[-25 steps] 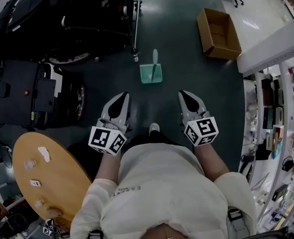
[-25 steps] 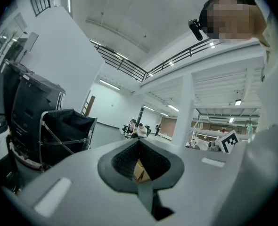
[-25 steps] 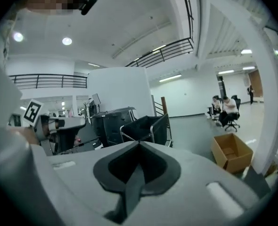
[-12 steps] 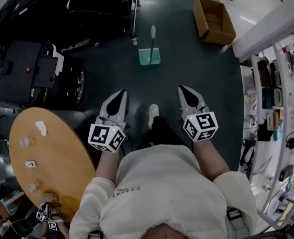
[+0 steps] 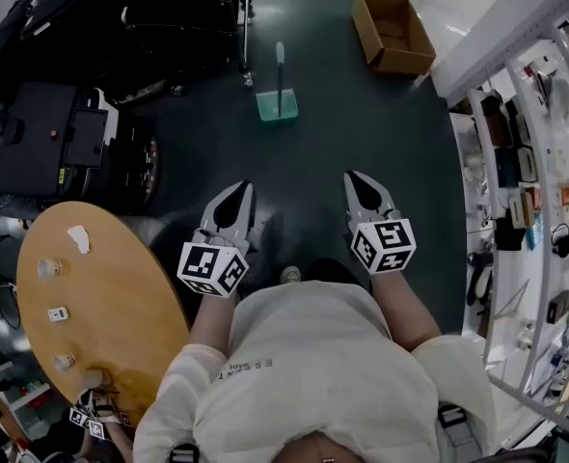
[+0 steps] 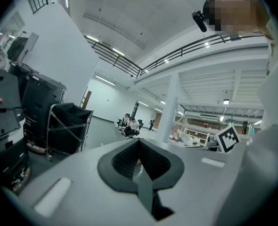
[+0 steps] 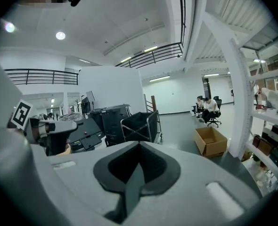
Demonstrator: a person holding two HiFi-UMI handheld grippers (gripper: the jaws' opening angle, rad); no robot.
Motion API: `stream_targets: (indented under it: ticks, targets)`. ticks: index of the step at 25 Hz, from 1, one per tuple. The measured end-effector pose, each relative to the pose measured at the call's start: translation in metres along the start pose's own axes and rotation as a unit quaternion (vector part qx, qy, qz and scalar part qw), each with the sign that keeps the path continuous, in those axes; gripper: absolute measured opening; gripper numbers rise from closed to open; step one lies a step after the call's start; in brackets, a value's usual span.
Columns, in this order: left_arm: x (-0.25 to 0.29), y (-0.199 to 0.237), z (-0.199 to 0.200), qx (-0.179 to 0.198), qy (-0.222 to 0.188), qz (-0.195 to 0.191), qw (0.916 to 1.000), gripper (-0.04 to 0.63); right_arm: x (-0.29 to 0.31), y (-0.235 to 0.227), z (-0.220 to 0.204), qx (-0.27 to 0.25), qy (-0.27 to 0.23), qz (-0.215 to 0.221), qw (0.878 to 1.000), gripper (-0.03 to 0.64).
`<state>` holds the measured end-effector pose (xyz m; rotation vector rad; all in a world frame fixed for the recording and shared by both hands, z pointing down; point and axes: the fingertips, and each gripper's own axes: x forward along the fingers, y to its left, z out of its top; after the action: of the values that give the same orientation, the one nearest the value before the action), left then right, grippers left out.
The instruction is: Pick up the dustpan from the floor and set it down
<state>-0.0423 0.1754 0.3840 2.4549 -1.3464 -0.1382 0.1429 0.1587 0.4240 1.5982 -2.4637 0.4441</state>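
A green dustpan (image 5: 277, 103) with a long upright handle stands on the dark floor, far ahead of me in the head view. My left gripper (image 5: 239, 190) and right gripper (image 5: 354, 178) are held side by side at waist height, well short of the dustpan, both pointing toward it. Each has its jaws closed with nothing between them. In the left gripper view my left gripper (image 6: 139, 142) points level across the hall; in the right gripper view my right gripper (image 7: 140, 146) tilts slightly down. The dustpan shows in neither gripper view.
An open cardboard box (image 5: 392, 33) sits on the floor at the far right. Black carts and bins (image 5: 183, 13) stand at the far left, a round wooden table (image 5: 96, 307) at my near left, and shelving (image 5: 526, 162) along the right. People sit in the far background (image 7: 206, 108).
I have walked forward with both grippers held in the same pose. The dustpan, box and carts have shifted in the head view, and the shelving on the right has come closer.
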Motion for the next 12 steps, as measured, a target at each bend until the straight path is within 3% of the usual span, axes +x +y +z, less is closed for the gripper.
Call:
stream_targets:
  ticks: [8,12]
  targets:
    - [-0.021,-0.011,0.006,0.003,-0.009,0.002,1.0000,0.017,-0.013,0.017,0.001,-0.012,-0.003,0.012,1.000,-0.011]
    - [-0.027,-0.009,0.004,0.000,-0.013,0.010,0.9999,0.017,-0.018,0.018,-0.006,0.011,0.003,0.005,1.000,-0.011]
